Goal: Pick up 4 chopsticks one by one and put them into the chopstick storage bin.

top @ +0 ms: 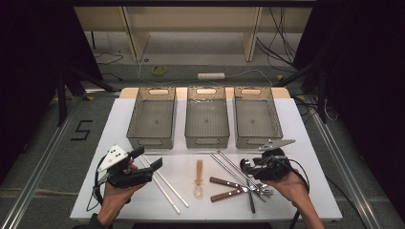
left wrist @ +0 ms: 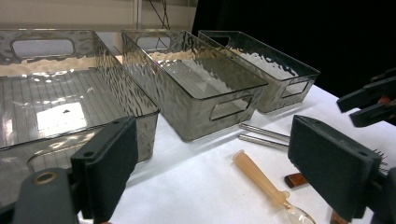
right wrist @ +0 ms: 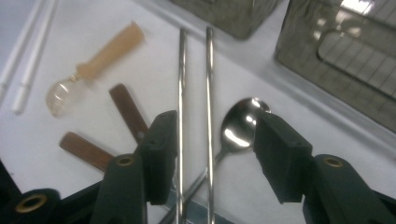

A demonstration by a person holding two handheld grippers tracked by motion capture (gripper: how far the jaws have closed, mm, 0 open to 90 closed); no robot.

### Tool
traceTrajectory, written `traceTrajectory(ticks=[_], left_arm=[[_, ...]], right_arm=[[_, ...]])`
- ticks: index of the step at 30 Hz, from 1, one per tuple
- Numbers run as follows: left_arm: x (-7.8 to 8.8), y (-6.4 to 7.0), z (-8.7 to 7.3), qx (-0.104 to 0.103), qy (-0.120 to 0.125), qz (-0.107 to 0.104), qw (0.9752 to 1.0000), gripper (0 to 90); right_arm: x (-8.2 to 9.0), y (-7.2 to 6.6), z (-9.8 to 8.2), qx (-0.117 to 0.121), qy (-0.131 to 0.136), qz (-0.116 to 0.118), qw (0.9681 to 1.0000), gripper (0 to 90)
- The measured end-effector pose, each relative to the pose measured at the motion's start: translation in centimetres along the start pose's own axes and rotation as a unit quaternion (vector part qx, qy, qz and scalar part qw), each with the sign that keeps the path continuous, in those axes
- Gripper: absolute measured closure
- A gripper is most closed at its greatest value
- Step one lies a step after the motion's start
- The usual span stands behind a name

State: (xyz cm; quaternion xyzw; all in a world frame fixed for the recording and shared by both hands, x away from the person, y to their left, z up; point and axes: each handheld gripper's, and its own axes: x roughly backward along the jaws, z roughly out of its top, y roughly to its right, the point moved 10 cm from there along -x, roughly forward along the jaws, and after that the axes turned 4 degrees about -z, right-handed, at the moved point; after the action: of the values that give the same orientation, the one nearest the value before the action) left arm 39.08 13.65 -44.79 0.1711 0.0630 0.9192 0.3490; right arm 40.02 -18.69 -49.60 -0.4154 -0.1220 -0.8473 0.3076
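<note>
You are at the approach stage of a pick: the right gripper [right wrist: 212, 149] hangs over the cutlery cluster at the lower right of the high view, its fingers [right wrist: 161, 151] spread partway and touching nothing. In the right gripper view, both metal chopsticks [right wrist: 208, 93] run up the gap between the fingers, with the steel spoon [right wrist: 238, 128] lying just beside them and crossing under their near ends.

The metal chopsticks are thin, straight, polished rods lying parallel and flat on the white desk [top: 296, 124], near the front of the middle bin [top: 207, 138].

The next move likely calls for lowering the fingers until they straddle the rods, then closing. Judge the line carefully: the rods are slim and smooth and may roll or slip, and the spoon handle sits close enough to be caught as well.

The left gripper [left wrist: 212, 168] waits at the lower left of the high view, fingers [left wrist: 109, 168] spread wide and empty, pointing toward the left bin [top: 152, 119]. The amber-handled spoon [top: 198, 179], two wooden-handled forks [top: 234, 188] and white chopsticks [top: 165, 183] lie untouched across the desk front. All three bins, including the right bin [top: 257, 119], hold nothing.
</note>
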Motion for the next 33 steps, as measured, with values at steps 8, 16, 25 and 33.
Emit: traceTrajectory(ticks=[8, 16, 25, 33], left_arm=[[0.1, 0.0, 0.1, 0.0, 0.001, 0.001, 1.0, 15.7], [0.1, 0.0, 0.1, 0.0, 0.001, 0.001, 1.0, 15.7], [0.1, -0.1, 0.1, 0.0, 0.0, 0.001, 1.0, 15.7], [0.1, 0.0, 0.1, -0.001, 0.0, 0.001, 1.0, 15.7]], right_arm=[[-2.1, 0.4, -1.6, 0.017, -0.078, -0.003, 0.9968, 60.6], [-3.3, -0.1, -2.3, 0.033, -0.106, 0.005, 0.9939, 68.5], [-4.4, -0.5, -2.2, 0.047, -0.122, 0.006, 0.9914, 76.1], [-5.0, -0.8, -2.3, 0.061, -0.132, 0.003, 0.9893, 79.9]])
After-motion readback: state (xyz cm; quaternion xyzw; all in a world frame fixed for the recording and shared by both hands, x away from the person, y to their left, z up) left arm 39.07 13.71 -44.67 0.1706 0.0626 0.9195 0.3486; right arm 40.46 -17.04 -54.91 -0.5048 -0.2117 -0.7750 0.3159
